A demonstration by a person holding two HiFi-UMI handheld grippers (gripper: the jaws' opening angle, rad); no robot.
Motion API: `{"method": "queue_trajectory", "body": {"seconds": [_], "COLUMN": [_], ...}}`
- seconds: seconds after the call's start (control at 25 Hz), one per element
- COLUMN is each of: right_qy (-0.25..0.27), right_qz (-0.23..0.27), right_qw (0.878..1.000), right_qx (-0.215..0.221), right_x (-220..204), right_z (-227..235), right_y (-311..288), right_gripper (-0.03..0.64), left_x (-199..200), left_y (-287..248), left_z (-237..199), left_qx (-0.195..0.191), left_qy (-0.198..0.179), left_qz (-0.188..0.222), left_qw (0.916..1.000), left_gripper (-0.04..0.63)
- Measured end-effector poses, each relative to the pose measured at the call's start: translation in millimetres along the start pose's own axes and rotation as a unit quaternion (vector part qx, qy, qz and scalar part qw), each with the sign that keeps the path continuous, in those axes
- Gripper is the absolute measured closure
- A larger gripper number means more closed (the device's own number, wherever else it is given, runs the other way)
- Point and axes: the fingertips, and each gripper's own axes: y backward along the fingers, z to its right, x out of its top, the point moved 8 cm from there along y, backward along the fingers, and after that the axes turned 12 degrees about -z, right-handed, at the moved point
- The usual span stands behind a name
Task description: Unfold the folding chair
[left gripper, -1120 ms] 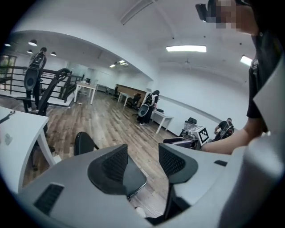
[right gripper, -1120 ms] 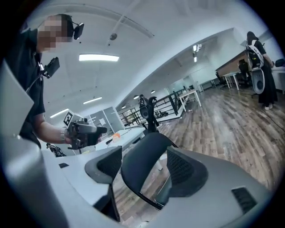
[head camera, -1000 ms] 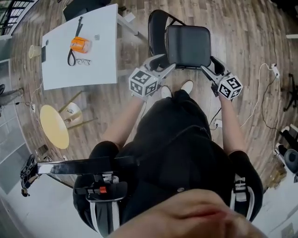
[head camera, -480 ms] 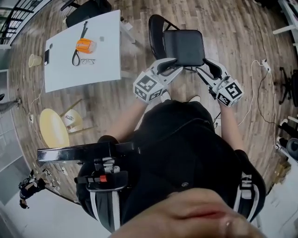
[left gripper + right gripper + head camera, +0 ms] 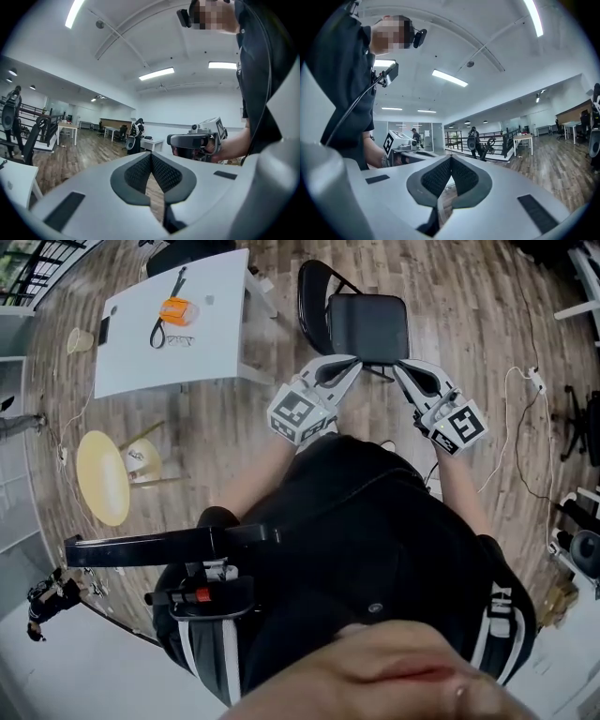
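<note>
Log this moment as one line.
chair unfolded | left gripper just closed, empty | right gripper just closed, empty

- Nothing readable is showing: no words, numbers or brands in any view.
- The left marker cube (image 5: 298, 414) and right marker cube (image 5: 458, 424) are displaying only black-and-white square codes.

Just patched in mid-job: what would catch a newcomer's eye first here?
The black folding chair stands open, top centre of the head view. Just in front of it, the left tool and right tool point at it, both just closed with nothing between them. A white table with an orange object sits upper left.
</note>
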Motion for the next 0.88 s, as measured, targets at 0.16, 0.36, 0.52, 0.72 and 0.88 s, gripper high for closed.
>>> {"method": "queue_trajectory", "body": {"seconds": [0.16,0.36,0.52,0.72,0.88], "right_qy": [0.000,-0.008,-0.019,-0.014,-0.014], "right_qz": [-0.002,0.005,0.008,0.004,0.006], "right_qw": [1.000,1.000,1.000,1.000,1.000], "right_qx": [0.010,0.019,0.019,0.017,0.013], "right_x": [-4,-8,-13,-14,-13], "right_z": [1,1,0,-1,-2], "right_y": [8,7,19,21,15], "right_gripper": [0.609,0.609,0.609,0.609,0.609], "left_x": [2,-5,-10,-10,-10], "left_y": [-4,-7,-11,-10,-5], "left_z": [12,19,36,38,31], "left_qx": [0.002,-0.012,-0.017,-0.015,-0.011], "left_qy": [0.005,0.012,0.017,0.025,0.024], "left_qz": [0.001,-0.017,-0.027,-0.020,-0.016], "left_qw": [1.0000,0.9997,0.9994,0.9994,0.9995], "left_gripper": [0.591,0.591,0.591,0.591,0.591]}}
